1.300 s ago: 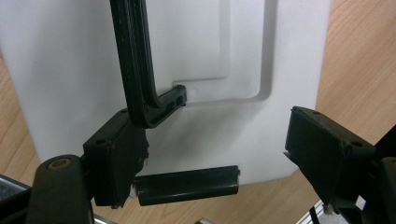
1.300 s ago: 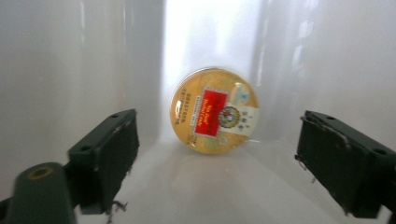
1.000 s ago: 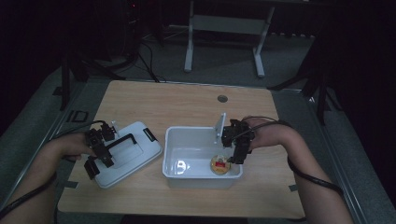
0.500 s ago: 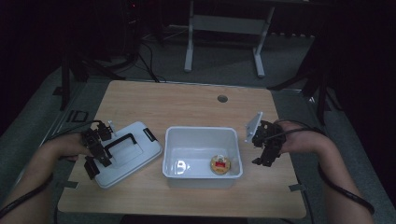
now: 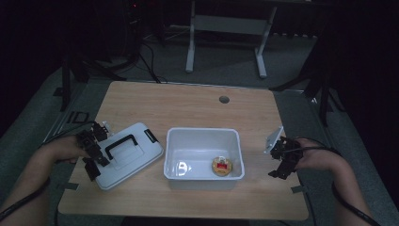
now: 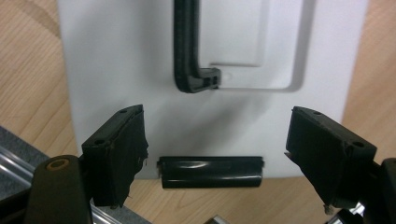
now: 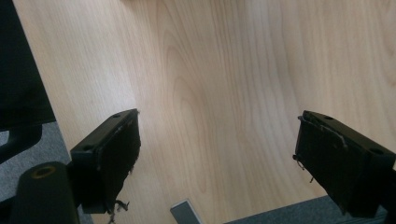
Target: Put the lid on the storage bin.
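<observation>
Hovering over lid (image 5: 126, 155), left hand-held gripper (image 6: 215, 154) (jaws apart), bin (image 5: 203, 159) beside

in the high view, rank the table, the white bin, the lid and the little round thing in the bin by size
1. table
2. white bin and lid, which look alike in size
3. round thing

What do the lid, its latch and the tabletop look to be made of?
Lid: likely moulded plastic, white, smooth and matt, with a pressed recess around the handle.
Latch: probably glossy black plastic; a bright highlight runs across it.
Tabletop: pale wood grain, flat and even, so it could be laminate rather than solid wood.
Left gripper hangs open over the latch.
</observation>
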